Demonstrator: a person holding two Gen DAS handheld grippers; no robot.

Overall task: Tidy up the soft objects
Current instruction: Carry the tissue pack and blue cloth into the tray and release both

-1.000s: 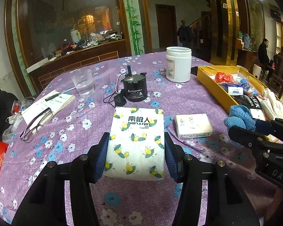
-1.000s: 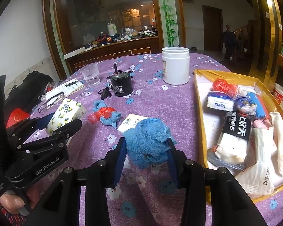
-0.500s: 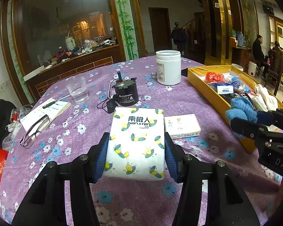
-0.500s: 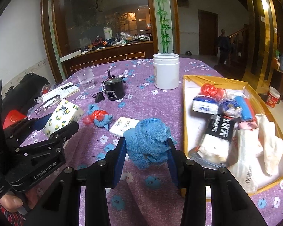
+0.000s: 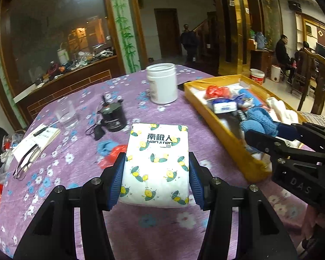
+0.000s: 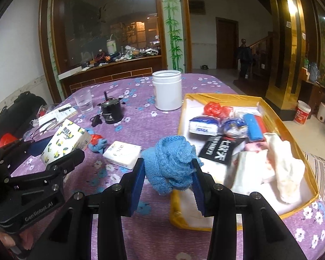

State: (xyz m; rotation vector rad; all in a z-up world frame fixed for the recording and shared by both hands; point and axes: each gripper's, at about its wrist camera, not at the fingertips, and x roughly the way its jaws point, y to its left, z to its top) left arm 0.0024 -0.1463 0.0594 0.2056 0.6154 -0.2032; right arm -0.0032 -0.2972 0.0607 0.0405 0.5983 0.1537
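Tissue pack (image 5: 157, 164) in left tool (image 5: 156, 179)

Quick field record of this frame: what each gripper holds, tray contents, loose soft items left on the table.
left gripper: shut on tissue pack, lifted off the table
right gripper: shut on blue cloth, at the tray's near-left edge
tray: yellow, already holds packets, rolls and white cloths
left on table: small white pack, blue-and-red bundle
non-soft on table: white jar, glass, black motor

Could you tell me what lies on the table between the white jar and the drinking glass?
A black motor stands between the white jar and the glass, seen in both views.
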